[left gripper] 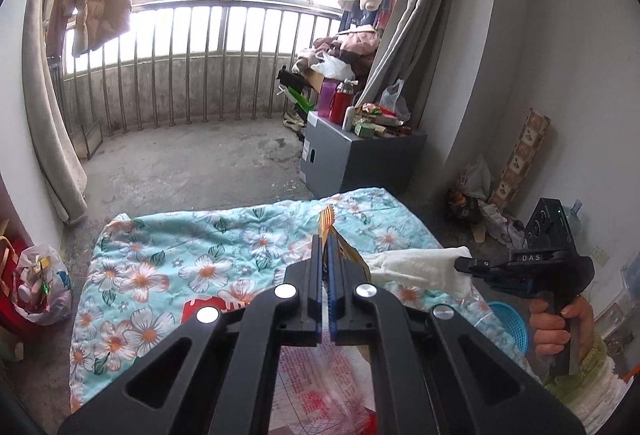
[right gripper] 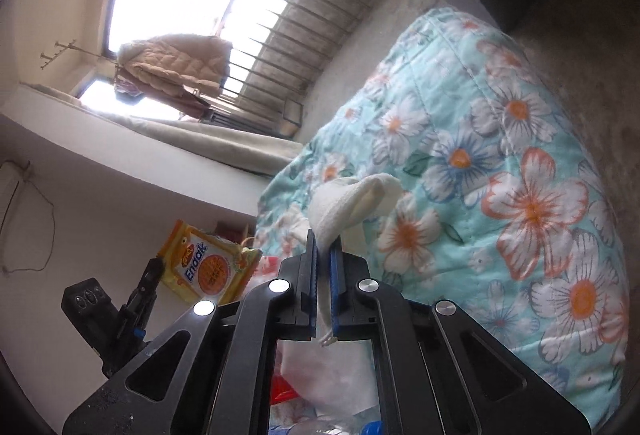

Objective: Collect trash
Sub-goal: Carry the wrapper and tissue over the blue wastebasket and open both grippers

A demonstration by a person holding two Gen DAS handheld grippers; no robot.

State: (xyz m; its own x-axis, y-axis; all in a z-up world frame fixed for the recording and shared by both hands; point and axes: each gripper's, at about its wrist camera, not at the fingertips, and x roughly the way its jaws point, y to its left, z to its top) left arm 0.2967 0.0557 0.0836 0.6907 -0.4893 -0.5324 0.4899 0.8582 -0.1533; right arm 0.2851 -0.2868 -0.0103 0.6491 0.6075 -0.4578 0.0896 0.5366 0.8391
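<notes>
My left gripper (left gripper: 325, 241) is shut on a yellow snack wrapper (left gripper: 340, 247), held edge-on above the floral quilt (left gripper: 180, 259). The same wrapper (right gripper: 208, 267), labelled Enaak, shows face-on in the right wrist view, with the left gripper (right gripper: 150, 271) at its lower left. My right gripper (right gripper: 324, 239) is shut on a crumpled white cloth or tissue (right gripper: 352, 201), held above the quilt (right gripper: 500, 163). In the left wrist view the right gripper (left gripper: 460, 265) holds that white piece (left gripper: 420, 267) at the right.
A translucent plastic bag with red print (left gripper: 316, 387) lies under the grippers. A blue basket (left gripper: 510, 323) is at the right. A full white trash bag (left gripper: 38, 283) sits on the floor at left. A grey cabinet (left gripper: 360, 155) with clutter stands behind.
</notes>
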